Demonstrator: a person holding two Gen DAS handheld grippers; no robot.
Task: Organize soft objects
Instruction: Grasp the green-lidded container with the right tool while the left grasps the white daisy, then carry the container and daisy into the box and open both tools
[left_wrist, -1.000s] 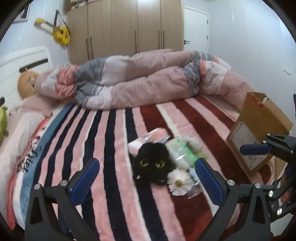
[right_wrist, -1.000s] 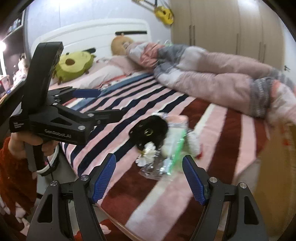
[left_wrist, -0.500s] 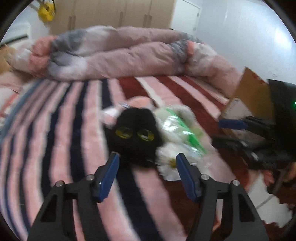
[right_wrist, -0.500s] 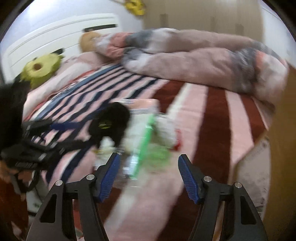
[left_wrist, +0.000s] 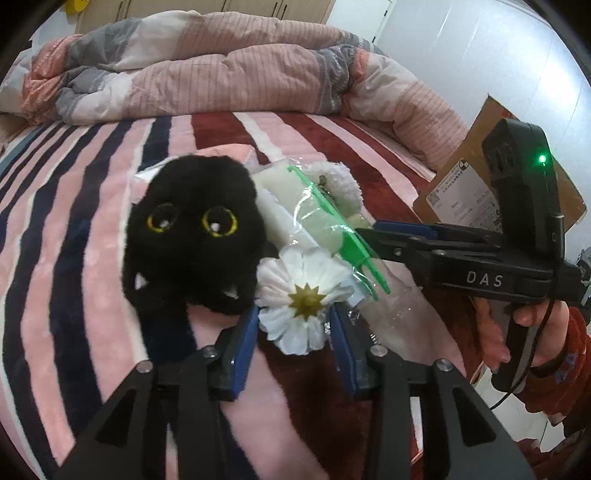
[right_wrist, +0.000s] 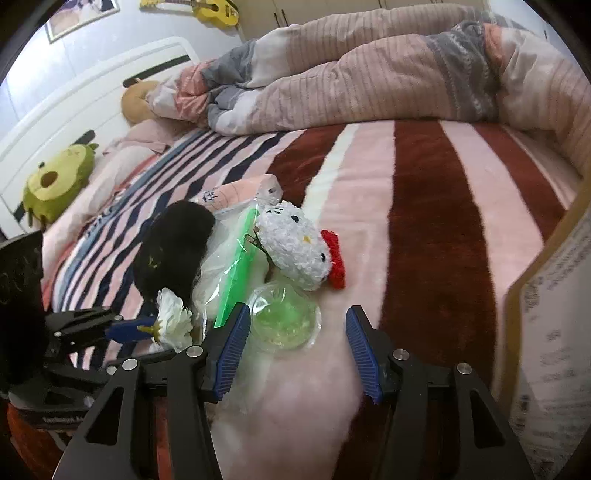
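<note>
A pile of soft things lies on the striped bed: a black plush cat (left_wrist: 192, 232) (right_wrist: 171, 251), a white fabric daisy (left_wrist: 303, 297) (right_wrist: 171, 319), a clear bag with a green zip strip (left_wrist: 332, 225) (right_wrist: 236, 266), a white crocheted kitty with a red bow (right_wrist: 295, 251) and a clear green-tinted ball (right_wrist: 282, 319). My left gripper (left_wrist: 293, 334) is open, its blue pads on either side of the daisy's lower edge. My right gripper (right_wrist: 291, 347) is open just in front of the green ball.
A cardboard box (left_wrist: 476, 184) (right_wrist: 546, 295) stands at the bed's right edge. A bunched pink and grey duvet (left_wrist: 207, 66) lies across the far side. A green plush (right_wrist: 55, 182) and a tan plush (right_wrist: 138, 99) lie by the headboard.
Both grippers moved in toward the pile. The left gripper narrowed and shifted from the black cat to the daisy. The right gripper came down in front of the green ball.
</note>
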